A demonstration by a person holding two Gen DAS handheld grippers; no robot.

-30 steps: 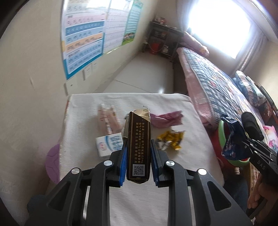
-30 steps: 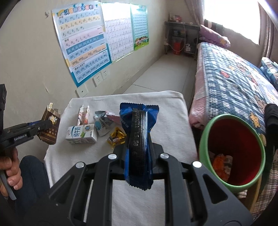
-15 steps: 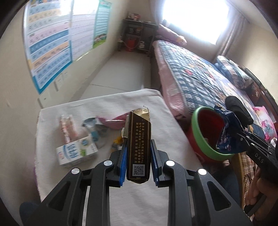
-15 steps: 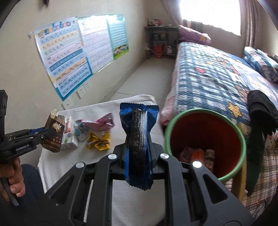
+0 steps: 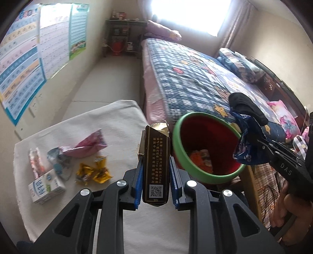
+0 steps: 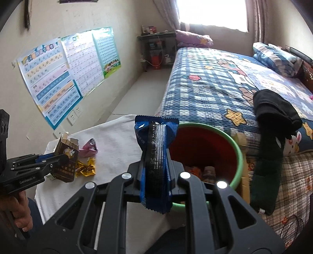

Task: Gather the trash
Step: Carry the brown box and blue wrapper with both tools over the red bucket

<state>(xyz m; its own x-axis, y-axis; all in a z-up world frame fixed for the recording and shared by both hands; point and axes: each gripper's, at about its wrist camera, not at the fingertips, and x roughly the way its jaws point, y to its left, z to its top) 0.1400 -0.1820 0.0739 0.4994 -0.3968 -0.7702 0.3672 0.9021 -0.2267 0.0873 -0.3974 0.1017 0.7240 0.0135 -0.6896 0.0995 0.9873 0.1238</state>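
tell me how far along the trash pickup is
Partly done. The green bin already holds a few wrappers. In hand: the left gripper clamps a brown cigarette box, and the right gripper clamps a blue wrapper near the bin's rim. Left on the white table: milk carton, yellow wrappers, pink wrapper and other scraps.

a bed [image 6: 225, 82] with a blue checked cartoon quilt filled the right side of the room, a purple pillow [image 6: 192, 38] at its far end under the bright window [image 6: 212, 13]. a black garment [image 6: 273, 136] hung over the bed's near edge. learning charts [image 6: 64, 72] were stuck on the left wall, with white sockets [image 6: 75, 114] just below them. a dark shelf unit [image 5: 125, 37] stood in the far corner, a red bucket [image 5: 117, 46] beneath it. a white cloth [image 5: 121, 117] covered the table.
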